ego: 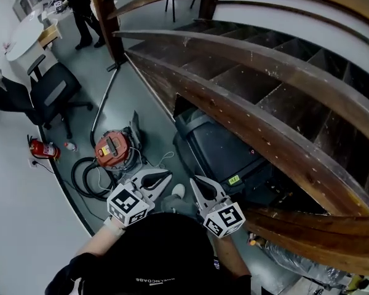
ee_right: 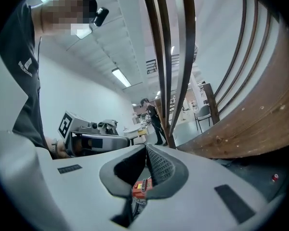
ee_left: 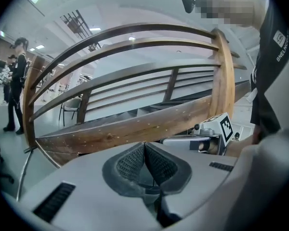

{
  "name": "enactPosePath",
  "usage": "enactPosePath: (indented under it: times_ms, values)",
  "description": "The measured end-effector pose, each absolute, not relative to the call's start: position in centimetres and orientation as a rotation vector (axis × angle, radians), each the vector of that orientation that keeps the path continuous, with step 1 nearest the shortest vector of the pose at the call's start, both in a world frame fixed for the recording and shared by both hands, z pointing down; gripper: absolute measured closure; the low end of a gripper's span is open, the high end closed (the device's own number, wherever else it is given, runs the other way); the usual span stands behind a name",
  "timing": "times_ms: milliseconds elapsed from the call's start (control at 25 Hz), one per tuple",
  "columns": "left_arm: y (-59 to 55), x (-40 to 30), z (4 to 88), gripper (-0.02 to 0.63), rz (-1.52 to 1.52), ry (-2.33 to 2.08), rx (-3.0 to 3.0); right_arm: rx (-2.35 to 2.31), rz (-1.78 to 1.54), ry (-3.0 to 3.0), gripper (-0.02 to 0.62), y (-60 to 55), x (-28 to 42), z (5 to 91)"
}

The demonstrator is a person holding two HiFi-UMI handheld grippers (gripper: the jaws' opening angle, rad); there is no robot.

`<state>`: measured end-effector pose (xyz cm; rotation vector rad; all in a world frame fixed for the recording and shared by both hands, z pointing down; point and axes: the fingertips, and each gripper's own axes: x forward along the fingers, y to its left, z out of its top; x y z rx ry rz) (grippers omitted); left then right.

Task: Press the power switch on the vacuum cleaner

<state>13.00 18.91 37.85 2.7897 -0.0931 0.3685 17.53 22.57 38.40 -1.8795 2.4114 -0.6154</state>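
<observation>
Both hand-held grippers are kept low in front of the person, close side by side. Seen from the head view, the left gripper (ego: 162, 178) and the right gripper (ego: 197, 184) point away from the body, toward about 12 o'clock, and their tips lean a little to each other without touching. Each one is closed and has nothing inside. In the left gripper view the two ribbed pads (ee_left: 132, 162) meet at the tip, and in the right gripper view the pads (ee_right: 159, 165) meet in the same way.

A red vacuum cleaner (ego: 112, 146) stands on the grey floor (ego: 141, 97) at about 11 o'clock from the left gripper, apart from both grippers. Its black hose (ego: 86, 180) lies in a loop at its 7 o'clock side. A metal tube (ego: 104, 100) goes from it toward 12 o'clock. I cannot make out the power switch.

The curved wooden stair railing (ego: 246, 60) fills the side from 12 to 4 o'clock. A black case (ego: 224, 155) lies under it, at 1 o'clock from the right gripper. At 9 o'clock from the vacuum cleaner a red fire extinguisher (ego: 43, 149) lies near the wall, and a black office chair (ego: 52, 91) stands further at 10 o'clock
</observation>
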Motion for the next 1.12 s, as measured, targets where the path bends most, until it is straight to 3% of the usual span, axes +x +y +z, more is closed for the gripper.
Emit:
enactPosePath:
  times_ms: [520, 1120]
  values:
    - [15.4, 18.9, 38.5, 0.591, 0.320, -0.323, 2.737, -1.657, -0.608, 2.637, 0.569, 16.9, 22.7, 37.9]
    - [10.1, 15.9, 39.9, 0.591, 0.323, -0.327, 2.688, -1.612, -0.704, 2.686, 0.569, 12.0, 19.1, 39.0]
